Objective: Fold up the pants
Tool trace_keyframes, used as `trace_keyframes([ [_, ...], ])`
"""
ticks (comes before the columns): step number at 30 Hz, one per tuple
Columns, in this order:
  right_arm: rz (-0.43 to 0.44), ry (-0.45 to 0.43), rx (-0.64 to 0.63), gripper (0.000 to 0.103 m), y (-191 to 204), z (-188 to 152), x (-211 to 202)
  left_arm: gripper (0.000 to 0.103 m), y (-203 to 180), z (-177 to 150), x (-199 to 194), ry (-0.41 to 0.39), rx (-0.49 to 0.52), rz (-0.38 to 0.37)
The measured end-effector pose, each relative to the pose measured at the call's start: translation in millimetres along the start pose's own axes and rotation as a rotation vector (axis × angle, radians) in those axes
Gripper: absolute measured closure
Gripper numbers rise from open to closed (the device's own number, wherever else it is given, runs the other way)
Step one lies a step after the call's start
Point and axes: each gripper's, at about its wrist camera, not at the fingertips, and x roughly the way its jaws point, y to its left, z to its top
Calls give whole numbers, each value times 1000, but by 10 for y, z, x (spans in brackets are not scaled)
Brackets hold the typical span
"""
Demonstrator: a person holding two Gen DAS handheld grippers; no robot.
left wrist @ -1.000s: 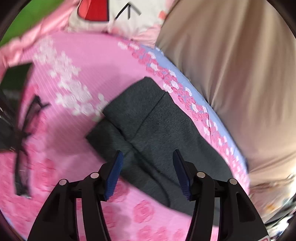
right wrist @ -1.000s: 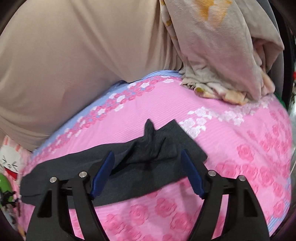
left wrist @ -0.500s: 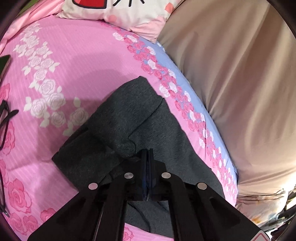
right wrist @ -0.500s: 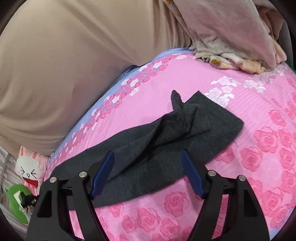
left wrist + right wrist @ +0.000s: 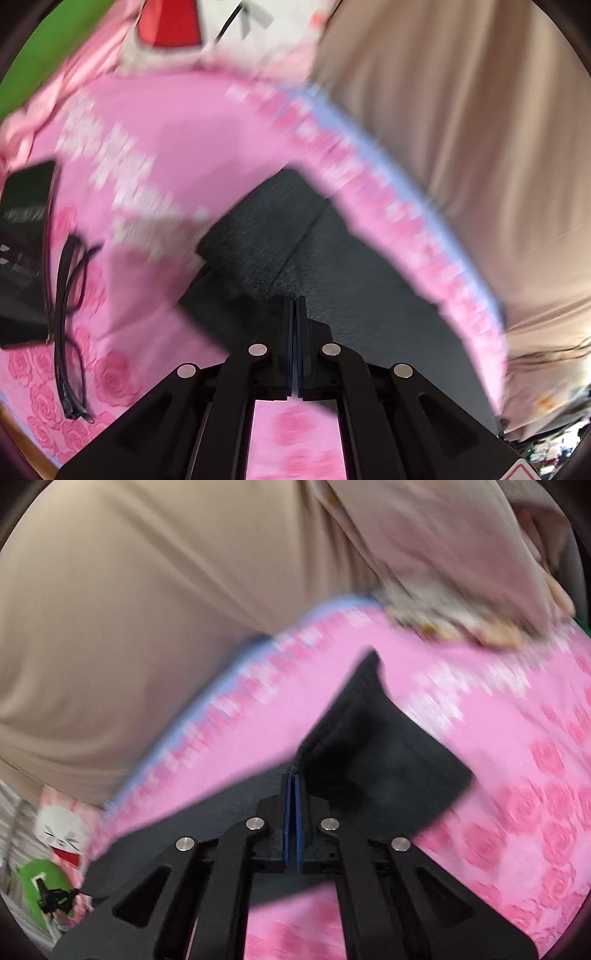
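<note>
Lying across a bed covered by a pink sheet [image 5: 177, 147] with a rose print, the dark grey pants [image 5: 332, 258] stretched along the sheet's blue-edged border, close to a person in a beige top [image 5: 480, 129]. In the left wrist view one end of the pants was folded over itself, with a seam running down the upper layer. In the right wrist view the other end [image 5: 388, 746] was bunched up, a point of cloth standing above the rest.

The left tool [image 5: 294, 306] was clenched, its blue-lined fingers pressed together with the tips at a fold of the grey cloth; the frame was too blurred to say for sure how much cloth was pinched, but the fabric puckered right at the tips. The right tool [image 5: 293, 779] had just been closing and now stood clenched too, its tips meeting at the raised edge of the bunched end, with cloth gathered there.

Farther out in the left wrist view, a dark phone [image 5: 29, 192] and a pair of black glasses [image 5: 70, 325] lay on the sheet, well apart from the pants, and a white pillow with a red and black print [image 5: 221, 40] sat at the far side. In the right wrist view a crumpled pale blanket [image 5: 461, 572] rested on the sheet beyond the pants.
</note>
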Motion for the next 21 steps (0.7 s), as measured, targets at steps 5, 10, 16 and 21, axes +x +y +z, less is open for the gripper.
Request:
trace_keyframes([
  [5,11,7,93,81,-230,-21,-37,103,158,-120,225,28,-31,24],
  [10,-50,-60,71,32,-145,255,-14,103,103,-136,228,19,-10,62],
  [16,47,-159,-35,101,186,572,-217,103,147,-110,241,29,-48,55],
  [21,-33,-161,-85,101,-12,515,-289,102,138,-131,239,26,-27,68],
])
